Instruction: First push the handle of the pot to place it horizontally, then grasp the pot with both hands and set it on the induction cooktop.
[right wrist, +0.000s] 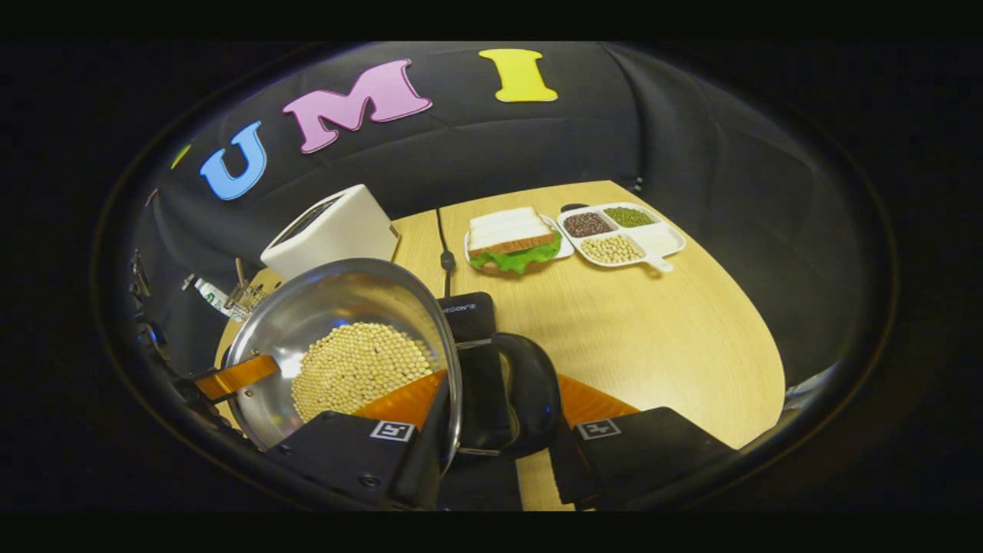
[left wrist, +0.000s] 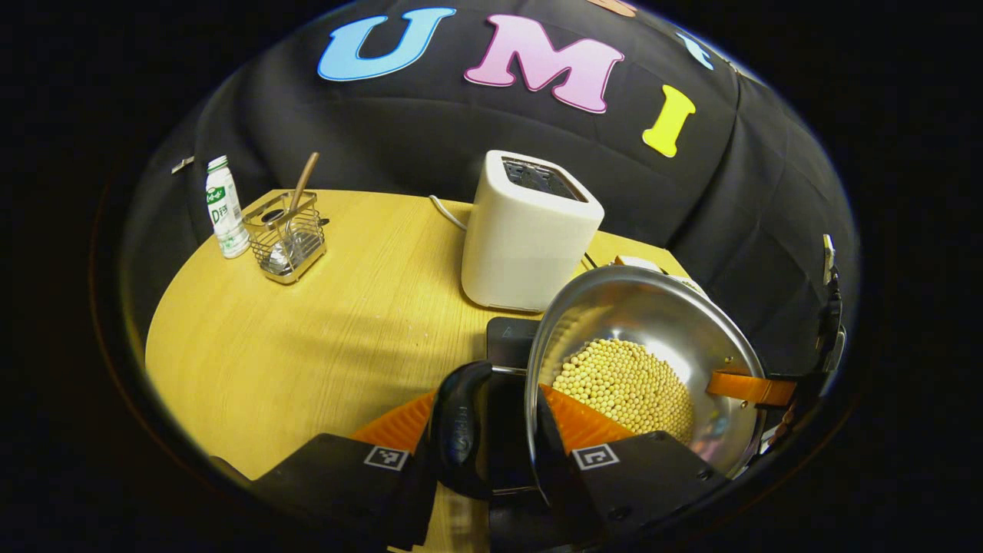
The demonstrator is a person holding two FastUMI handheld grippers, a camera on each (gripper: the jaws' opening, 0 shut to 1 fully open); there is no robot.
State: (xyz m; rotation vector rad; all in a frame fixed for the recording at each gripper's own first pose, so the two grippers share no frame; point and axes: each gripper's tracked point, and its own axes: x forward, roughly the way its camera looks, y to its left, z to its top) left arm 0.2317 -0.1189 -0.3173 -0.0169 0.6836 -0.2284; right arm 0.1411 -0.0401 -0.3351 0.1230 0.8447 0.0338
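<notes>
RISK: the shiny steel pot of pale soybeans (left wrist: 645, 361) is held aloft near the white toaster (left wrist: 530, 230), left gripper (left wrist: 491, 430) and right gripper (right wrist: 491, 407) each pinching a black side handle; tilt could spill beans | HIDDEN: black induction cooktop (right wrist: 465, 315) mostly covered, landing spot unclear.

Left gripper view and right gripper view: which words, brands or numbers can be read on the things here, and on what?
Nothing reads clearly enough to quote.
Bottle: print on its label, too small to read.
Induction cooktop: short white word near its edge, too blurred to read.
Fingers: square black-and-white markers, patterns, no words.
Toaster, pot: no text seen.
</notes>
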